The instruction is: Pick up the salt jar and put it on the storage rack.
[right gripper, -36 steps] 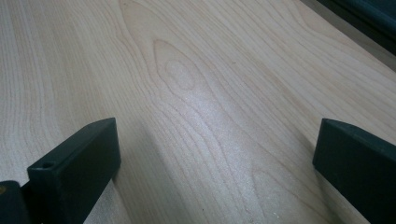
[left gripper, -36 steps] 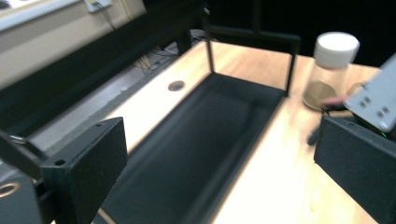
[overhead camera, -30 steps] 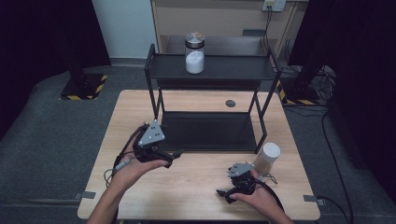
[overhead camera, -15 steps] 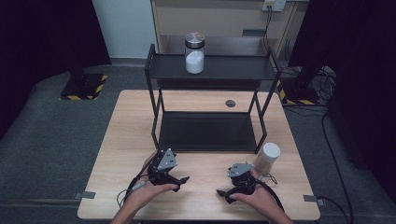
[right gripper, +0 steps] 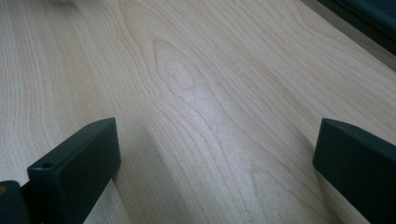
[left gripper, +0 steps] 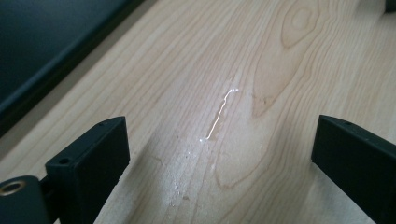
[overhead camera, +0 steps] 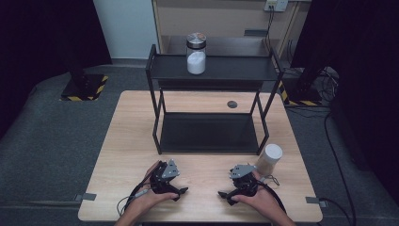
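Your left claw down from shelf height, now low over light wooden table, jaws spread, nothing between. Right claw unmoved, jaws wide, empty. White-lidded cylindrical jar stands on table just beside your right hand.

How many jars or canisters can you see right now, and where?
2. A glass jar with white contents stands on the rack's top shelf; a white-lidded canister stands on the table beside the right gripper.
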The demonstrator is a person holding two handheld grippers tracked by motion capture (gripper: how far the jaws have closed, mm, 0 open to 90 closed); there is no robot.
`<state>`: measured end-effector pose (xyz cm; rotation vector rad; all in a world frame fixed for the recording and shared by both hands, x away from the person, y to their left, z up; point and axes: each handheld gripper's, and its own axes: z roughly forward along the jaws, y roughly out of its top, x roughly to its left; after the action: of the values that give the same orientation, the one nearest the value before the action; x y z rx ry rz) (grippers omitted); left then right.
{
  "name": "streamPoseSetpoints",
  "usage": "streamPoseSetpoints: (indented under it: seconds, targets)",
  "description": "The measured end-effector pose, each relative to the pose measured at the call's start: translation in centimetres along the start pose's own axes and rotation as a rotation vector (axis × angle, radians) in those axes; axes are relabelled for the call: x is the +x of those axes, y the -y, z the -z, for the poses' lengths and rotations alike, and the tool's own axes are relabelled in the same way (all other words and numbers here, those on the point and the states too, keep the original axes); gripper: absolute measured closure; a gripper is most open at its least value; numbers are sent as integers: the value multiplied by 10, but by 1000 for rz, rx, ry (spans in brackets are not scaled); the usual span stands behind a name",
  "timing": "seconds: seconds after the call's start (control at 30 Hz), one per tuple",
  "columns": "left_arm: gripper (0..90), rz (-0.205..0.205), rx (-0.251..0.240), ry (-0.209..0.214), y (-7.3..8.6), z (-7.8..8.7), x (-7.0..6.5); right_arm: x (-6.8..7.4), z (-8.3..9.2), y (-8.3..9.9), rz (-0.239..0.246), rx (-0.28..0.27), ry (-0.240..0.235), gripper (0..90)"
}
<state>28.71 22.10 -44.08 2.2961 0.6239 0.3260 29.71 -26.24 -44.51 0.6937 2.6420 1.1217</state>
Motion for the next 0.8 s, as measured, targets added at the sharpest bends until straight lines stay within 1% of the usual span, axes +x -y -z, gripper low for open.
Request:
streamPoseSetpoints:
  seconds: [0.13, 0.17, 0.2, 0.27, 0.5, 0.8]
  targets:
    - [22, 25, -22, 15, 6, -2, 5, 0, 0, 0, 0, 0, 0, 14]
    - [16, 38, -15, 28, 5, -3, 9, 0, 0, 0, 0, 0, 0, 14]
    - [14, 42, -9, 40, 5, -3, 12, 0, 0, 0, 0, 0, 0, 14]
    - [0, 30, -6, 51, 5, -3, 14, 0, 0, 0, -1, 0, 0, 14]
    - [0, 39, -3, 45, 4, -3, 12, 1, 0, 0, -2, 1, 2, 14]
    - [0, 40, -3, 44, 4, -3, 12, 0, 0, 0, 0, 1, 2, 14]
